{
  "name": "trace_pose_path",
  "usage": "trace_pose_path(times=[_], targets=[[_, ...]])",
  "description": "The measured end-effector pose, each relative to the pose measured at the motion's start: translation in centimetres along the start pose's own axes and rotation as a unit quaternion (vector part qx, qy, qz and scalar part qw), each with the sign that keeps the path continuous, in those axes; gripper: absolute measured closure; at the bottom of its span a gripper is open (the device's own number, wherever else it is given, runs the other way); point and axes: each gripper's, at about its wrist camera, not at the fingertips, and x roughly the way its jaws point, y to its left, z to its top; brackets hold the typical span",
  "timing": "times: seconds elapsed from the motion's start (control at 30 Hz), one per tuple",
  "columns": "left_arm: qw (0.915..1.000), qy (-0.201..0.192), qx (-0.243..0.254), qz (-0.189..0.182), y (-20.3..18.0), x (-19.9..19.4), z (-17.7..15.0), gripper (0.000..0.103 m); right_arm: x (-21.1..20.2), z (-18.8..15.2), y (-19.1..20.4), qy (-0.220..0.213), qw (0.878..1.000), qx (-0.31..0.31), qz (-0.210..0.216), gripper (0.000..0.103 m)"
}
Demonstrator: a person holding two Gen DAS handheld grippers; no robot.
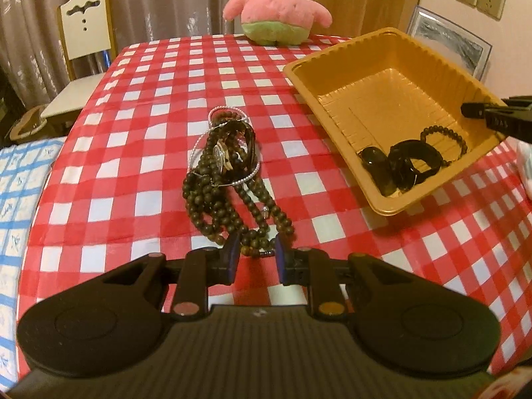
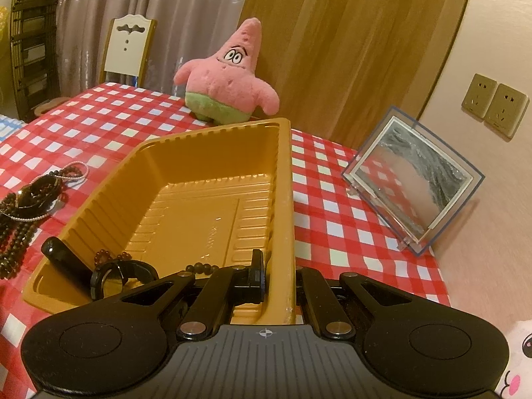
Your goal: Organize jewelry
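A pile of jewelry lies on the checkered tablecloth: dark bead necklaces, a thin pearl strand and a watch. My left gripper is open, its fingertips on either side of the near end of the dark bead necklace. A golden plastic tray stands to the right, holding a black watch and a bead bracelet. My right gripper is shut on the tray's right wall, one finger inside, the other outside. The jewelry pile also shows at the left of the right wrist view.
A pink star plush sits at the table's far edge. A framed mirror leans against the wall at the right. A white chair stands at the far left. A white plush is at the near right.
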Motion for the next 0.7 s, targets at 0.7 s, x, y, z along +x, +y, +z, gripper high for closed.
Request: trace_pose_path(times=[0.7], targets=[[0.9993,-0.025,0.024,0.014,0.9,2.2,3.2,0.086,0.2,-0.2,-0.4,0.005,1.0,0.006,-0.003,0.1]])
